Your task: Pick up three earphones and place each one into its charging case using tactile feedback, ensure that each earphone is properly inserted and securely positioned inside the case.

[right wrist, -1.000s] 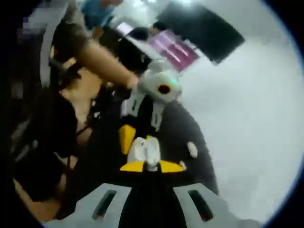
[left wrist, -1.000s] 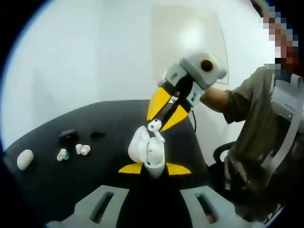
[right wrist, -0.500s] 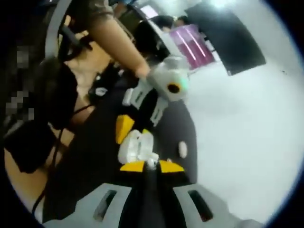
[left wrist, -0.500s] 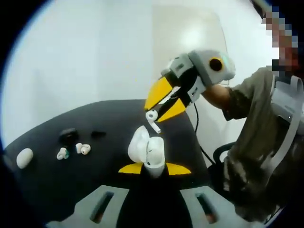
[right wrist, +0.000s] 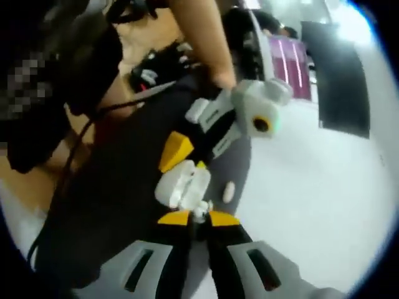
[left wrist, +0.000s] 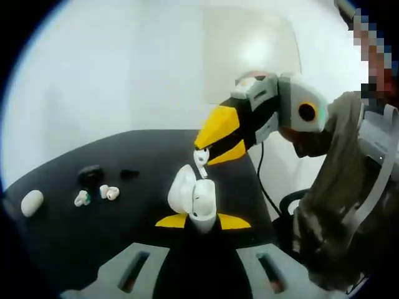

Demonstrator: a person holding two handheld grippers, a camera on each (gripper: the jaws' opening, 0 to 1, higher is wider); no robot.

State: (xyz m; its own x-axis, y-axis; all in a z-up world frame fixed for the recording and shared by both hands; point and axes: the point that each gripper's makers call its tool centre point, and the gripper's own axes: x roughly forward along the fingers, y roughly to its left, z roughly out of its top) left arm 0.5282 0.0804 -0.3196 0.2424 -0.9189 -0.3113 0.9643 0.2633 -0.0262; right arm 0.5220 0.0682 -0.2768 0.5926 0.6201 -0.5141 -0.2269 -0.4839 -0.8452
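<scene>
**Me:** Holding the open charging case (left wrist: 192,198) up off the table in my left gripper (left wrist: 202,221), jaws clamped on its lower body so the lid hangs back and the sockets face up. That leaves my other hand free to work from above.

**You:** And the earphone?

**Me:** Pinched in my right gripper (left wrist: 204,149), yellow jaws closed on the bud end of the white earphone (left wrist: 201,159) so the stem points down toward the case. From the left gripper view it sits just above the case mouth, very near or touching; I can't tell whether the stem has entered the socket yet. In the right gripper view the earphone (right wrist: 201,210) shows between my jaw tips with the case (right wrist: 182,184) just beyond.

**You:** Why grip the bud and not the stem?

**Me:** I judge the stem has to go in first, so it must stay free. Holding the case raised also lets me feel the seating through both hands.

**You:** What's left?

**Me:** On the black table (left wrist: 75,230) there are two small white earbuds (left wrist: 108,193), near each other, a dark case (left wrist: 90,176) behind them, and a white pebble-shaped case (left wrist: 31,202) off to the side. So this looks like an early stage, with those still to do
</scene>
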